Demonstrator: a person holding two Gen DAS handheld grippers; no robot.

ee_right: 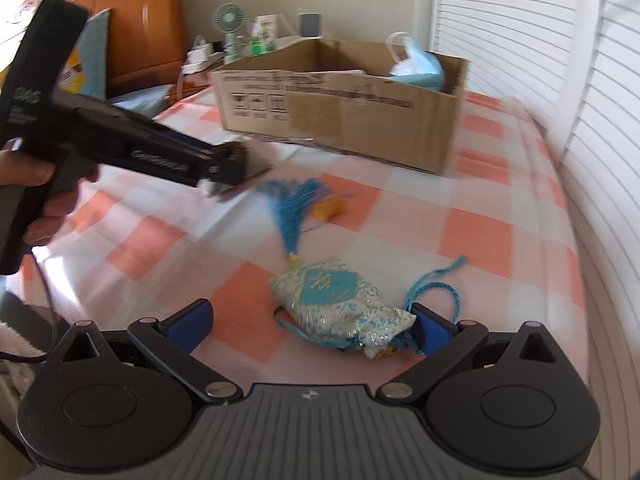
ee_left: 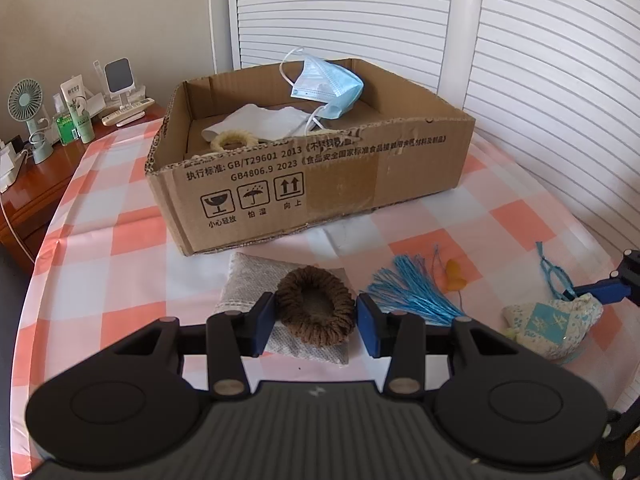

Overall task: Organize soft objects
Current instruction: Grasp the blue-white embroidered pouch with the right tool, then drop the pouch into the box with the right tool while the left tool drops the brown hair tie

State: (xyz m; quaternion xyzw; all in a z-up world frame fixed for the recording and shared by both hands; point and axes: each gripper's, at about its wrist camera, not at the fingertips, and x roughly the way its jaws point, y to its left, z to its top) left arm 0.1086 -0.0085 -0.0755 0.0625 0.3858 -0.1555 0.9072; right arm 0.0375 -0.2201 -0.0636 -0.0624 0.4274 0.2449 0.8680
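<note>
Your left gripper (ee_left: pixel 316 316) clamped its 2 pads on the brown hair tie (ee_left: pixel 316 312), which lay on a grey pouch (ee_left: pixel 256 292) near the cardboard box (ee_left: pixel 320 176); your right gripper (ee_right: pixel 312 320) stood open around the blue patterned sachet (ee_right: pixel 340 304) on the checked cloth (ee_right: pixel 480 232); its right finger touched the sachet's end.

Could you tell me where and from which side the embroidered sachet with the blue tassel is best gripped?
Probably across the plump body of the sachet, coming down from above with one finger on each long side. It lies flat on the checked cloth, soft and bulging; the tassel and cord loop are thin and would slip. The right gripper already straddles it, open.
</note>
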